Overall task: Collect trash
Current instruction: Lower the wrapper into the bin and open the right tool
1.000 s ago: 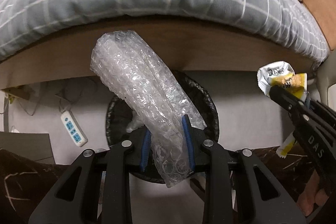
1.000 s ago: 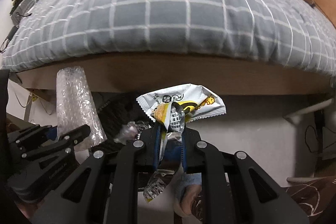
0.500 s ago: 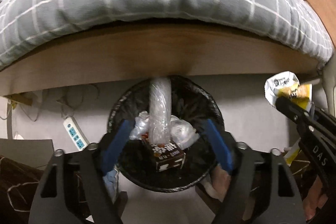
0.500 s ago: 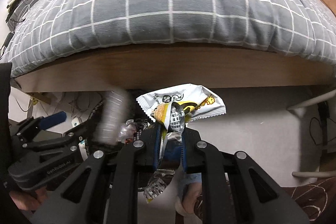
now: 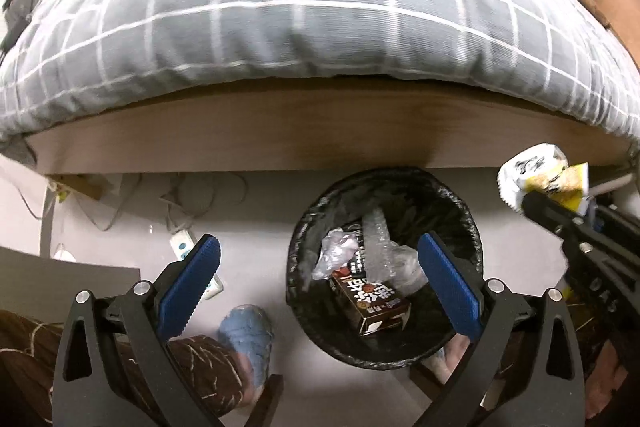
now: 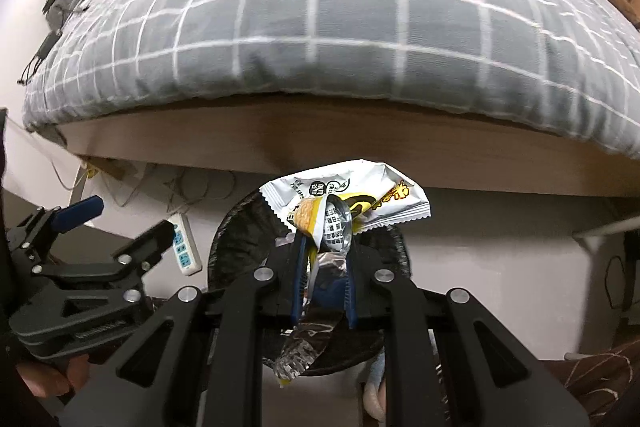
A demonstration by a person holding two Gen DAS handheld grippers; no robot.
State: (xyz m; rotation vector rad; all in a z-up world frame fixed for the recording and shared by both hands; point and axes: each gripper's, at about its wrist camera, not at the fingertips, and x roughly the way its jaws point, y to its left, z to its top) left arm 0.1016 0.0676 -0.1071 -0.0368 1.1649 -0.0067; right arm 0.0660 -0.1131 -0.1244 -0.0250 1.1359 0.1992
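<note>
A black-lined trash bin (image 5: 460, 211) stands on the floor by the bed. Inside lie the bubble wrap (image 5: 376, 239), a brown carton (image 5: 372, 299) and crumpled plastic. My left gripper (image 5: 316, 267) is open and empty, above the bin's left side. My right gripper (image 6: 324, 251) is shut on a white and yellow snack wrapper (image 6: 352, 195), held over the bin (image 6: 232, 239). The wrapper also shows at the right of the left wrist view (image 5: 536, 175). The left gripper shows open at the left of the right wrist view (image 6: 116, 223).
A bed with a grey checked duvet (image 5: 304, 15) on a wooden frame (image 5: 280, 135) overhangs behind the bin. A white power strip (image 5: 184, 251) and cables lie on the floor at left. The person's feet in blue slippers (image 5: 248, 335) are beside the bin.
My left gripper opened and let go of the bubble wrap, which fell into the bin. The gripper then shifted left. My right gripper kept hold of the wrapper and moved over the bin.
</note>
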